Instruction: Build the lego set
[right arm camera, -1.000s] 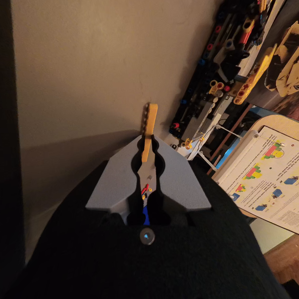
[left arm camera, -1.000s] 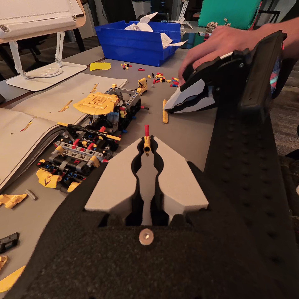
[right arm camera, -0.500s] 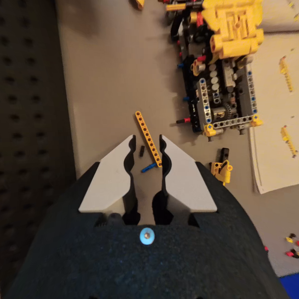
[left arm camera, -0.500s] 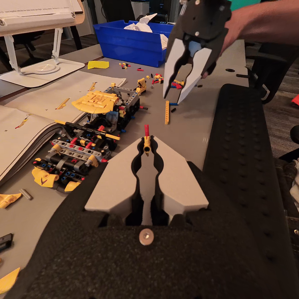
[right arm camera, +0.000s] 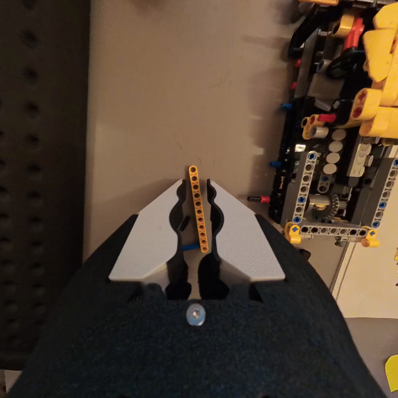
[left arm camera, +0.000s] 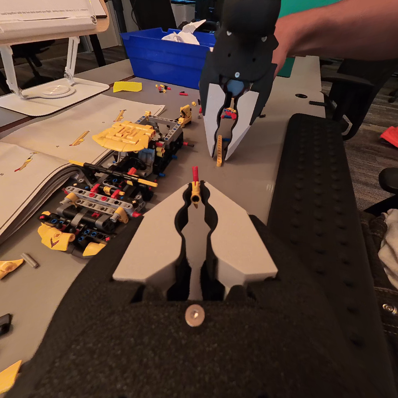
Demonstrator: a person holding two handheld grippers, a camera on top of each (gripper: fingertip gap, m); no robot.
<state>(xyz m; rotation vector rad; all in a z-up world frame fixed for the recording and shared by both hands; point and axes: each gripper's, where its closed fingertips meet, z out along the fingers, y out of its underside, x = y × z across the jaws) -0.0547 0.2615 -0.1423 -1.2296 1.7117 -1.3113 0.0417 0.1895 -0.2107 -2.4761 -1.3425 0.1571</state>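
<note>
Left gripper point(left arm camera: 195, 184) clamped on small yellow connector point(left arm camera: 195, 193) with red axle, right of the partly built car chassis point(left arm camera: 112, 189) on the table point(left arm camera: 247, 178).
Right gripper point(right arm camera: 195, 183) tips down, jaws apart around yellow beam point(right arm camera: 198, 209) lying flat; chassis to its right.

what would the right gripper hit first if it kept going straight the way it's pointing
Most likely the long yellow beam, which lies flat on the grey table between the open jaws of the right gripper. The jaws straddle it, so their tips may touch the table first; depth is unclear.
</note>
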